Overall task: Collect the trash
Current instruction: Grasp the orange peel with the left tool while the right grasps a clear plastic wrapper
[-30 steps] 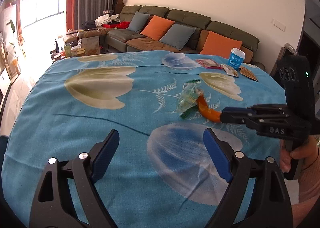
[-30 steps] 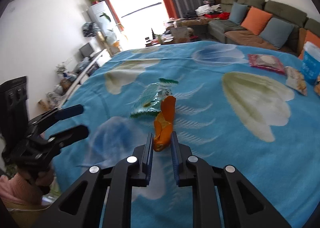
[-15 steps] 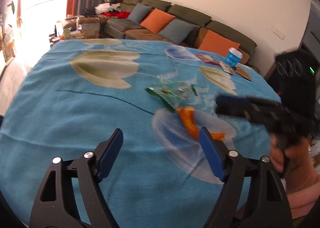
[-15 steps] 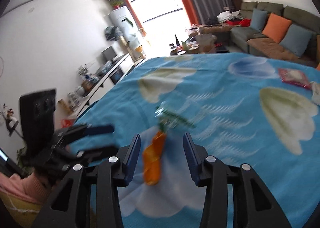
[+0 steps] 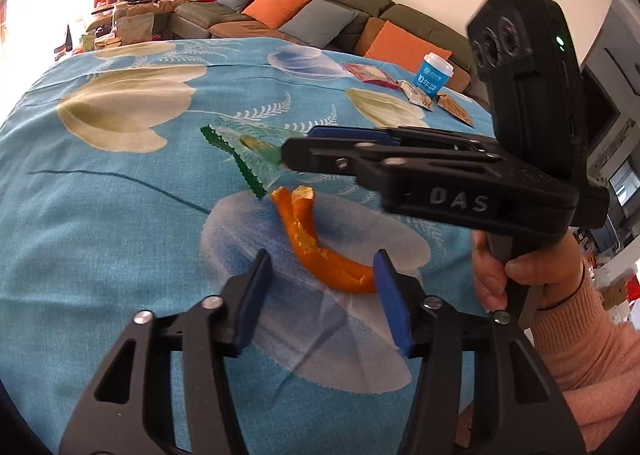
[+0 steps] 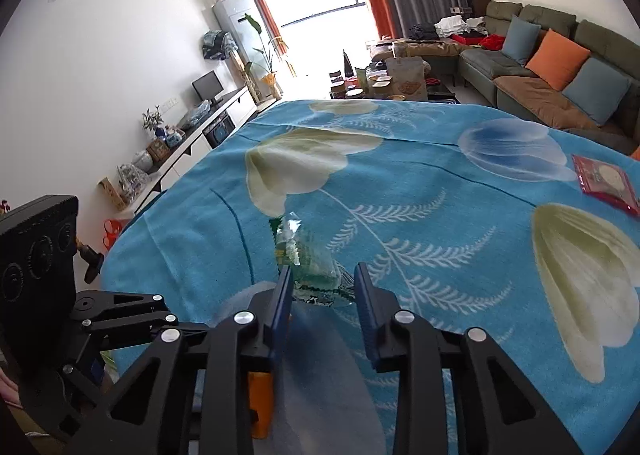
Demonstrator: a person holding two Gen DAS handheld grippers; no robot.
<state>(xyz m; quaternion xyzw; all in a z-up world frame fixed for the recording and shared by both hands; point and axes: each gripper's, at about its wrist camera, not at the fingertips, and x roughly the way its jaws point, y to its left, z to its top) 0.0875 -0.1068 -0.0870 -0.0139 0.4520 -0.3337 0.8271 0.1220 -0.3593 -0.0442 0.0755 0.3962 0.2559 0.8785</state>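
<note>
Closing partway, left gripper (image 5: 320, 287) fingers (image 5: 390, 305) bracketing the near end of the orange peel (image 5: 312, 241) on the blue flowered cloth (image 5: 120, 215), right pad touching, no squeeze evident. Closing too, right gripper (image 6: 322, 301) fingers (image 6: 366, 309) flanking the clear green-edged wrapper (image 6: 308, 259), pads apart from it. Farther back: red packet (image 6: 606, 183), paper cup (image 5: 434, 75).

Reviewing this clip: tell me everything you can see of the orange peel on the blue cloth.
The curved orange peel strip looks like citrus rind: bright orange outside, paler pith at its torn, forked far end. It lies flat on the blue flower-printed cloth. Its near end lies by the right pad of the left gripper, whose jaws have just been closing but do not yet press it. A clear green-edged wrapper lies just beyond.
</note>
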